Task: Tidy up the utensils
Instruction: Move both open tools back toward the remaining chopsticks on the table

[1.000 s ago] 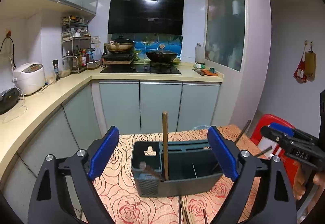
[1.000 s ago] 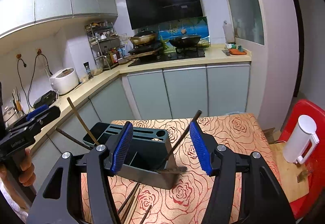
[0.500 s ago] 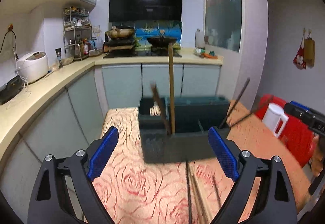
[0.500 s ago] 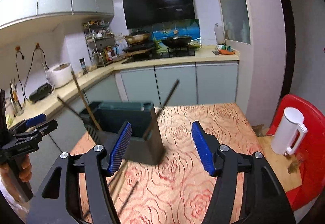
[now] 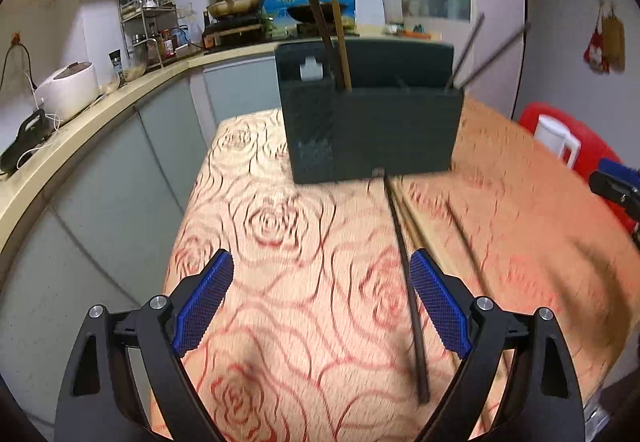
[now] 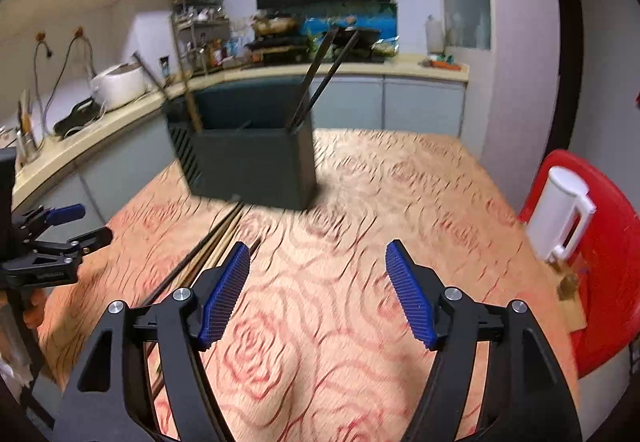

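Note:
A dark grey utensil holder (image 5: 372,113) stands on the rose-patterned table (image 5: 280,242); it also shows in the right wrist view (image 6: 248,157). Two brown sticks (image 5: 336,17) stand in its left part and two dark chopsticks (image 5: 484,49) lean out at its right. Loose chopsticks (image 5: 408,274) lie on the table in front of it, also in the right wrist view (image 6: 204,250). My left gripper (image 5: 320,306) is open and empty, low over the table, just left of the dark chopstick. My right gripper (image 6: 318,294) is open and empty, right of the loose chopsticks.
A white jug (image 6: 564,213) sits on a red stool (image 6: 600,282) to the right of the table. A kitchen counter (image 5: 80,109) with a rice cooker (image 5: 68,89) runs along the left. The table's left edge drops off beside my left gripper.
Both grippers have pulled back from the holder and come down toward the table. The holder now stands farther off, and the loose chopsticks lie close to the fingers.

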Available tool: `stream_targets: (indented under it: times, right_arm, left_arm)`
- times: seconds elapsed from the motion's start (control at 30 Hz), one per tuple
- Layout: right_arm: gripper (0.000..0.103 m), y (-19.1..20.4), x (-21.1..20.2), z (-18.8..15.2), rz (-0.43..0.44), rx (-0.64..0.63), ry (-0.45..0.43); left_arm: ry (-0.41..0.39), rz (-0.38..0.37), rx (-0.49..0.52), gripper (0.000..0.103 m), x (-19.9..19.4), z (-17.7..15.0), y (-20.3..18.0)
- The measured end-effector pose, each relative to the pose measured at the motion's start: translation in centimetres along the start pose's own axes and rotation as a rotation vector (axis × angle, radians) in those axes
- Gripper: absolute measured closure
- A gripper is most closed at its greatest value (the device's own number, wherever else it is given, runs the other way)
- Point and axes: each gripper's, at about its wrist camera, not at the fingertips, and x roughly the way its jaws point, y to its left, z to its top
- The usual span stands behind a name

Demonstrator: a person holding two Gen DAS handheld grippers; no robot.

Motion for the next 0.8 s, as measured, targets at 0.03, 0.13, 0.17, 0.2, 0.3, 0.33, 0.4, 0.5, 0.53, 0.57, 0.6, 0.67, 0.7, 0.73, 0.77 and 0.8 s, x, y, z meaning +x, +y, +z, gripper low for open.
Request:
stream_targets:
  times: [0.03,0.13,0.17,0.2,0.3,0.33,0.4,0.5,0.53,0.57,0.6,0.67,0.7,0.73,0.77,0.8]
  right_arm:
    - [0.035,0.1,0.1,-0.5,0.009,0.002,0.014]
    - [0.035,0.5,0.3,-1.5,0.016,0.009,0.038]
    - [0.035,0.6,0.4,-1.8,0.018,0.011,0.046]
    - [0.035,0.7,0.5,-2.0,0.019,0.012,0.052]
    - [0.035,1.3,0.9,-3.0,0.029,0.011,0.078]
    - [0.035,1.7,1.0,-3.3,0.031,0.008,0.085]
    - [0.035,2.3,1.0,-4.0,0.039,-0.004,0.099]
    - [0.035,3.6,0.9,-4.9,0.049,-0.042,0.113]
    - [0.035,4.0,0.7,-5.2,0.052,-0.057,0.115]
    - [0.035,4.4,0.6,-5.5,0.056,-0.069,0.116]
    - [0.035,4.8,0.4,-5.8,0.061,-0.080,0.116]
    - [0.035,5.6,0.1,-6.3,0.071,-0.106,0.117]
    - [0.035,6.0,0.0,-6.5,0.074,-0.117,0.118]
    - [0.035,6.5,-0.2,-6.8,0.082,-0.131,0.121]
    - [0.035,6.9,-0.3,-7.1,0.087,-0.141,0.123]
    - [0.035,7.3,-0.5,-7.4,0.095,-0.153,0.126]
  left_arm:
    - [0.009,0.000,0.003,0.016,0.0,-0.6,-0.1]
    - [0.043,-0.024,0.002,0.016,0.1,-2.3,-0.4]
    - [0.053,-0.033,0.003,0.016,0.1,-2.7,-0.5]
    - [0.058,-0.039,0.004,0.016,0.1,-2.9,-0.7]
    - [0.076,-0.063,0.010,0.016,0.0,-3.7,-1.1]
    - [0.081,-0.067,0.014,0.016,0.1,-3.8,-1.3]
    - [0.090,-0.074,0.022,0.016,0.3,-4.1,-1.7]
    - [0.109,-0.076,0.040,0.016,0.8,-4.9,-2.1]
    - [0.116,-0.077,0.045,0.016,0.9,-5.1,-2.2]
    - [0.119,-0.077,0.048,0.016,1.0,-5.2,-2.3]
    - [0.124,-0.083,0.051,0.016,1.2,-5.3,-2.4]
    - [0.132,-0.096,0.052,0.016,1.5,-5.4,-2.5]
    - [0.136,-0.101,0.052,0.016,1.6,-5.5,-2.6]
    - [0.141,-0.104,0.054,0.017,1.7,-5.6,-2.7]
    - [0.146,-0.107,0.055,0.017,1.9,-5.6,-2.7]
    - [0.149,-0.110,0.054,0.017,2.0,-5.6,-2.8]
